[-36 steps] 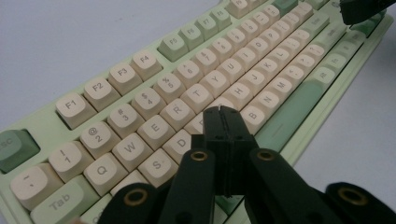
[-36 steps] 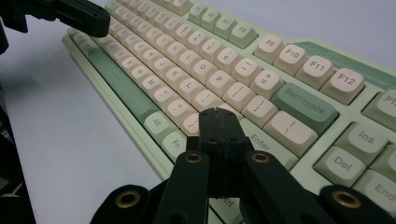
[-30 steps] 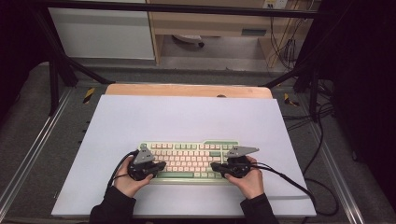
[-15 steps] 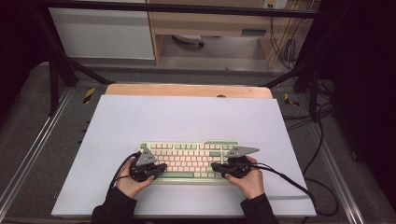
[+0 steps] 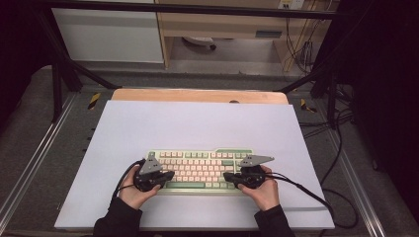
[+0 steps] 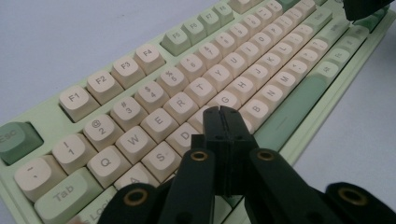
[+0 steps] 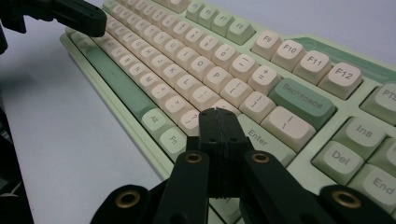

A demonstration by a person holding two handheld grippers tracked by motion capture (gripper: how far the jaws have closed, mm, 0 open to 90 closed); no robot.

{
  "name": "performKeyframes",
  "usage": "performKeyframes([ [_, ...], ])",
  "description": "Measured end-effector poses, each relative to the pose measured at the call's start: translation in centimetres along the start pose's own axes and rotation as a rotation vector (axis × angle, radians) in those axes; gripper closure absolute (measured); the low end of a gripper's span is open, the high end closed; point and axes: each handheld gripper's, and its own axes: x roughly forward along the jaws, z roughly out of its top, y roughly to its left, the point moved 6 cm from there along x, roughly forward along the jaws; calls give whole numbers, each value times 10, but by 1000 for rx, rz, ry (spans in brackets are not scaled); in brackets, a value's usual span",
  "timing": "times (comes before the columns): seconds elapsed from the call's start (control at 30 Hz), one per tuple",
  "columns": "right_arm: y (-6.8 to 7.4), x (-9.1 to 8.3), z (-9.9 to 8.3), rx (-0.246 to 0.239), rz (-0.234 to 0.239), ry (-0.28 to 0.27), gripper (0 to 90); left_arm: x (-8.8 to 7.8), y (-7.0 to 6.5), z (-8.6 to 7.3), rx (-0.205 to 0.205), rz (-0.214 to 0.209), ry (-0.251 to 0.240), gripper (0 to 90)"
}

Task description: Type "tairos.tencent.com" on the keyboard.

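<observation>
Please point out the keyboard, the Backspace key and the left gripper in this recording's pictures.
keyboard [image 5: 197, 168]: high view, on the middle rows of its keys.
Backspace key [image 7: 301, 95]: right gripper view, on the green keycap's top.
left gripper [image 6: 221, 112]: left gripper view, at the tips of its closed fingers above the keys.

A lab recording rig — black metal frame posts [image 5: 57, 84] rise at the upper left of the frame, a pale lilac sheet [image 5: 197, 123] covers the wooden table [image 5: 197, 95] at centre, and loose black cables [image 5: 301, 49] hang at upper right beside light wood cabinets [image 5: 222, 22].
</observation>
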Motion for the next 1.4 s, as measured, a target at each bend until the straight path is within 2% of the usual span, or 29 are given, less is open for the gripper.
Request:
performKeyframes([
  [0.4, 0, 0, 0, 1, 1, 1, 900, -4, 10, 7, -25, 23, -23, 900],
  [0.9, 0, 2, -1, 3, 0, 5, 900, 12, 24, 5, -59, 67, -23, 900],
  [1.4, 1, 2, -1, 1, 3, 5, 900, 21, 28, 2, -57, 78, -15, 900],
])
